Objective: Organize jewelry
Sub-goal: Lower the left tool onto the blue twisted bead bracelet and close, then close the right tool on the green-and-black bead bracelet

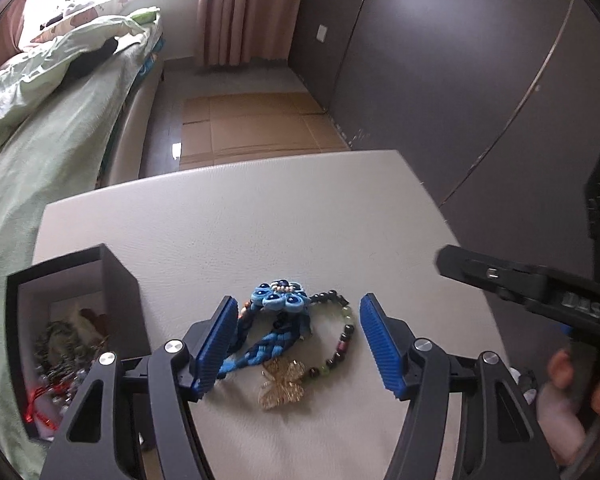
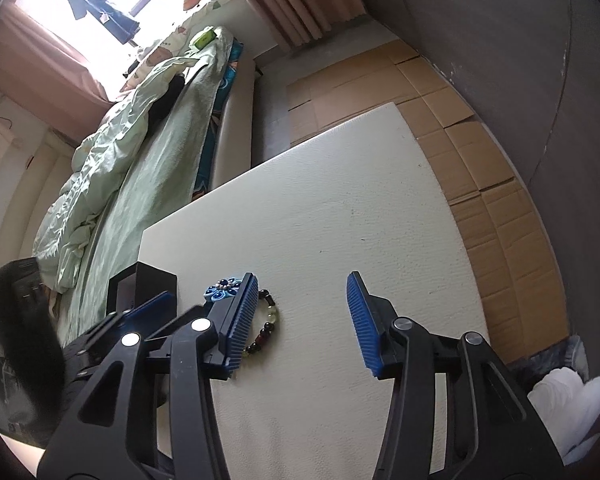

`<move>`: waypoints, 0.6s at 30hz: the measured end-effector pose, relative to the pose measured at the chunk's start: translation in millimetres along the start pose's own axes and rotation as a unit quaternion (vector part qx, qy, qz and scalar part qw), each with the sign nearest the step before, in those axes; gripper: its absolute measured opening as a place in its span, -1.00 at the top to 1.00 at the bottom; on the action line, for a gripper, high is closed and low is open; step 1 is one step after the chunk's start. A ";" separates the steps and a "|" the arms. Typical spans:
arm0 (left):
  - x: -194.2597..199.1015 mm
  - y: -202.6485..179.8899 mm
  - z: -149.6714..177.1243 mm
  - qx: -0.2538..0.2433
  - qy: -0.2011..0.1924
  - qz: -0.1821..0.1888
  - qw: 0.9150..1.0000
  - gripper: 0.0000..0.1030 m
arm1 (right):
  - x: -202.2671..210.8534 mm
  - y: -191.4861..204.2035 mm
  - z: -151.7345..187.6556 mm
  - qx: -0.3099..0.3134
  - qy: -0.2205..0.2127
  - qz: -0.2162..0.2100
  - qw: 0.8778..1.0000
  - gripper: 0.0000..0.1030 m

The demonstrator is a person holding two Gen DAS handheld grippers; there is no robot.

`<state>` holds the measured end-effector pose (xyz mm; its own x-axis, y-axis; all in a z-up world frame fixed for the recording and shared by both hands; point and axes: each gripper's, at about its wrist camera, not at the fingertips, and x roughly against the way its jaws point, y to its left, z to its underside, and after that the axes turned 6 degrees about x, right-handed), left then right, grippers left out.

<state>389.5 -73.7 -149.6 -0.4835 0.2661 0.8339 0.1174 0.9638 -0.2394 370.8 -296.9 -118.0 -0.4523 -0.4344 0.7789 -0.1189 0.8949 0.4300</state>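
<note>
On the white table [image 1: 260, 220] lies a pile of jewelry: a blue braided band with a blue flower [image 1: 278, 298], a bead bracelet [image 1: 342, 340] and a gold butterfly clip [image 1: 284, 384]. My left gripper [image 1: 296, 340] is open just above the pile, its pads on either side of it. A black box [image 1: 72, 320] holding several jewelry pieces stands at the left. My right gripper [image 2: 304, 320] is open and empty to the right of the pile; the flower [image 2: 222, 290] and bracelet [image 2: 266, 322] show beside its left finger.
A bed with green bedding [image 1: 40, 120] runs along the left of the table. Flattened cardboard [image 1: 252, 124] covers the floor beyond the table. A dark wall [image 1: 460, 80] stands to the right. The black box also shows in the right wrist view [image 2: 140, 284].
</note>
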 end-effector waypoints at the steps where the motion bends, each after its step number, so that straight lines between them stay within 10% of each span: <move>1: -7.1 1.7 -1.1 0.003 0.004 -0.005 1.000 -0.18 | -0.8 0.1 -0.3 0.000 0.001 0.001 1.000 0.14; 6: -33.4 6.0 -2.4 0.009 0.025 -0.017 1.000 -0.18 | -5.6 2.3 -1.3 0.001 0.007 0.002 1.000 0.19; 12: -37.7 17.7 -1.2 0.028 0.029 -0.013 0.999 0.57 | -17.3 6.5 -0.1 0.006 0.023 0.008 1.000 0.19; 18: -4.8 20.8 -4.7 0.035 -0.006 -0.002 0.999 0.60 | -35.2 21.5 4.5 0.033 0.049 0.012 0.998 0.19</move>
<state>398.3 -54.9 -156.3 -0.4941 0.2612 0.8293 0.0537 0.9612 -0.2707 380.2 -262.0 -138.2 -0.3682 -0.4172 0.8309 -0.1688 0.9088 0.3816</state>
